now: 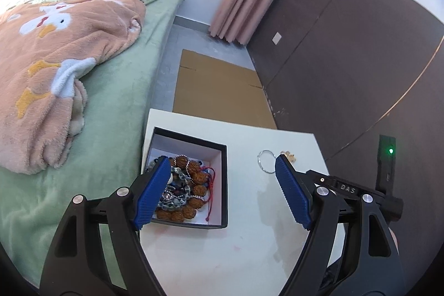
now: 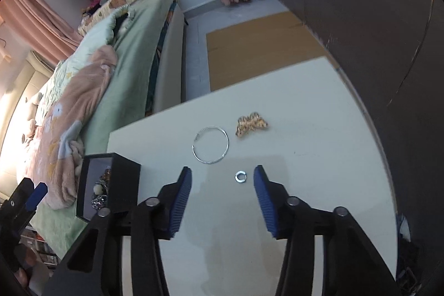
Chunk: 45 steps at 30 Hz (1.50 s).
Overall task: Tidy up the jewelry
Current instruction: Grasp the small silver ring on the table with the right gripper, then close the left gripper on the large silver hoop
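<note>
A black box with a white inside holds a heap of bead bracelets and chains; it stands at the left of the white table. It also shows in the right wrist view. A thin silver bangle, a small silver ring and a gold chain piece lie on the table. The bangle shows in the left wrist view too. My left gripper is open and empty above the box's right wall. My right gripper is open and empty, with the ring near its right finger.
A bed with a green sheet and a pink blanket runs along the table's left side. Flat cardboard lies on the floor beyond the table. A dark wardrobe wall stands on the right.
</note>
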{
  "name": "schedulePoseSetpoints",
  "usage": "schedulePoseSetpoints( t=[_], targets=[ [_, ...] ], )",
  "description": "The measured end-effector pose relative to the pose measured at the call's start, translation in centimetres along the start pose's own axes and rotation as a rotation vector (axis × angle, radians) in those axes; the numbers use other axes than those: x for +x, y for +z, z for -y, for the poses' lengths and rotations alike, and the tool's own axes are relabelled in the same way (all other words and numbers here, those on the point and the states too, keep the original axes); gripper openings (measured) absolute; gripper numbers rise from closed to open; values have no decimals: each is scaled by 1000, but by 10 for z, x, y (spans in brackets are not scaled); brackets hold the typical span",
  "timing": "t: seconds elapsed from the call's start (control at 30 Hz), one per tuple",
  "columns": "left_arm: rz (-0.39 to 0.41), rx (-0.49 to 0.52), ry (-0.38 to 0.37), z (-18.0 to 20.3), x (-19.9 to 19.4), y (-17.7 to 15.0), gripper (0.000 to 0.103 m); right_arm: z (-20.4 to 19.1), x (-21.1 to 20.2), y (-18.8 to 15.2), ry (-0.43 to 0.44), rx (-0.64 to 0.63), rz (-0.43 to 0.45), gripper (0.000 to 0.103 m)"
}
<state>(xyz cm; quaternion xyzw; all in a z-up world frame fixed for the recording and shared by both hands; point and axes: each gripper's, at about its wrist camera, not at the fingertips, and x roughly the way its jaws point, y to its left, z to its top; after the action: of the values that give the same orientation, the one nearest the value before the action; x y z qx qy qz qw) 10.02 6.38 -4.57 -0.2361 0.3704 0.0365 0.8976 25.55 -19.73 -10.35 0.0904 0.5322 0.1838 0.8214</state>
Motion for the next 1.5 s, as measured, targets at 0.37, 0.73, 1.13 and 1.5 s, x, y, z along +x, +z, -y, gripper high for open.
schedulePoseSetpoints(
  t=[0.37,0.73,1.13,1.5],
  targets=[
    [-55,52,78,19,32,-2,73,-3,40,-1,-119,-75,-82,30],
    [-86,75,67,33,60,10,59,-22,72,-6,-235,-197,-128,22],
    [-193,141,18,83,118,12,44,2,48,16,-140,-137,-113,12],
    [-317,131,47,101,189,-4,31,46,22,31,-111,-36,-62,12]
  ],
)
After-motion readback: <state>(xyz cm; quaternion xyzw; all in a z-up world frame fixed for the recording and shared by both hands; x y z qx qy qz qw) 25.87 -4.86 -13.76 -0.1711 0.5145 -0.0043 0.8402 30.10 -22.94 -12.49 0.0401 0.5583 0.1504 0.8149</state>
